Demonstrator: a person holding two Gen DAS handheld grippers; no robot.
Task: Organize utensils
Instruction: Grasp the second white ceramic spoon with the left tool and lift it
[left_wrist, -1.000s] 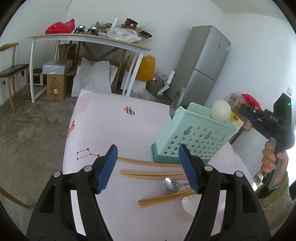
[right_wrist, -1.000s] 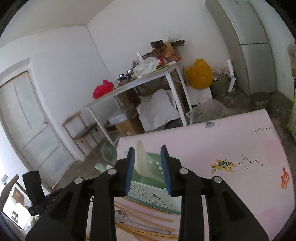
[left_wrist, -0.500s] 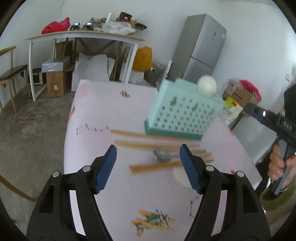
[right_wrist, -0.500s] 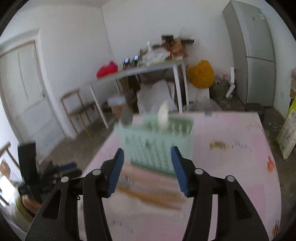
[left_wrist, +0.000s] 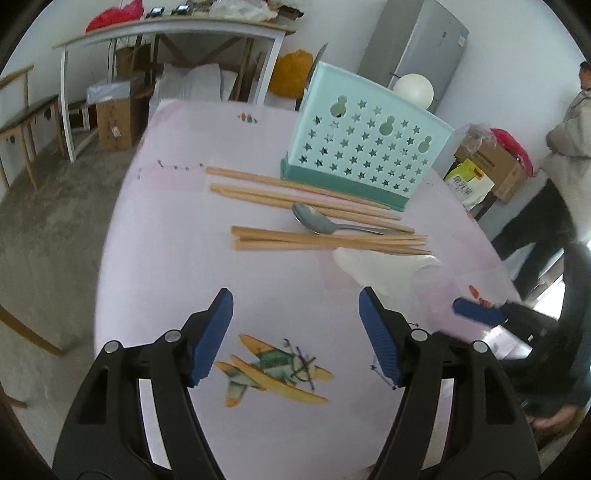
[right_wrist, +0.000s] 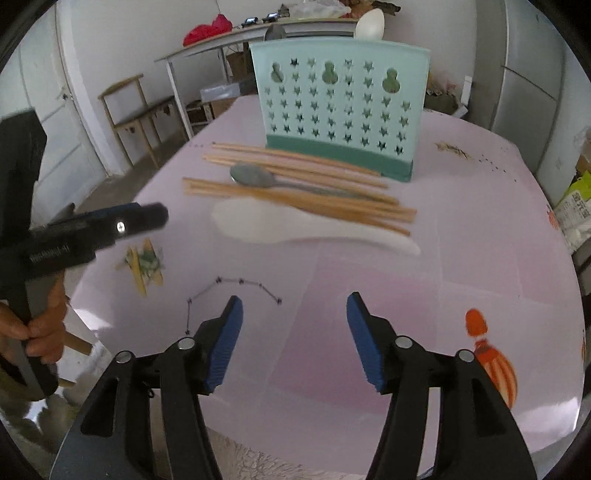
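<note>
Both the left gripper (left_wrist: 295, 332) and the right gripper (right_wrist: 294, 338) are held wide apart and empty above the pink tabletop's (right_wrist: 461, 229) near edge. Wooden chopsticks (left_wrist: 325, 240), a steel spoon (left_wrist: 314, 219) and a white rice paddle (right_wrist: 295, 225) are seen before the mint-green perforated plastic utensil holder (right_wrist: 340, 107).

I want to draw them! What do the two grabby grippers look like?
Both look alike. The left gripper and the right gripper each have two black plastic arms with silver round bolts, tipped with ribbed blue pads. The left one's black pistol handle carries small white lettering. No cables are visible.
</note>
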